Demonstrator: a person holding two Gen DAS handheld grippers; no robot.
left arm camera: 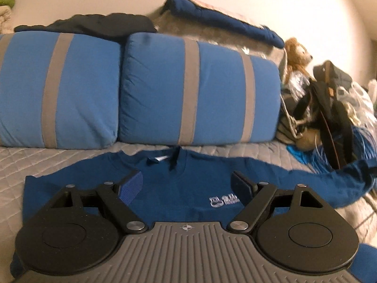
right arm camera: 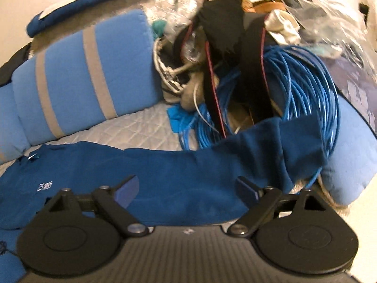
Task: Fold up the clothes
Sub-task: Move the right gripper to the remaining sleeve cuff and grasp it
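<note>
A dark blue shirt (left arm camera: 179,184) with a small white chest logo (left arm camera: 223,200) lies spread on the grey quilted bed (left arm camera: 35,160), collar toward the pillows. My left gripper (left arm camera: 188,184) is open and empty, just above the shirt's chest. In the right wrist view the shirt's right sleeve (right arm camera: 271,146) drapes up over a coil of blue cable (right arm camera: 304,87). My right gripper (right arm camera: 188,188) is open and empty, above the shirt (right arm camera: 176,176) near that sleeve.
Two blue pillows with grey stripes (left arm camera: 188,89) stand behind the shirt. A cluttered pile with black straps (right arm camera: 212,70), a plush toy (left arm camera: 297,52) and plastic bags sits at the right. Dark clothing (left arm camera: 99,24) and a blue blanket (left arm camera: 223,23) lie behind the pillows.
</note>
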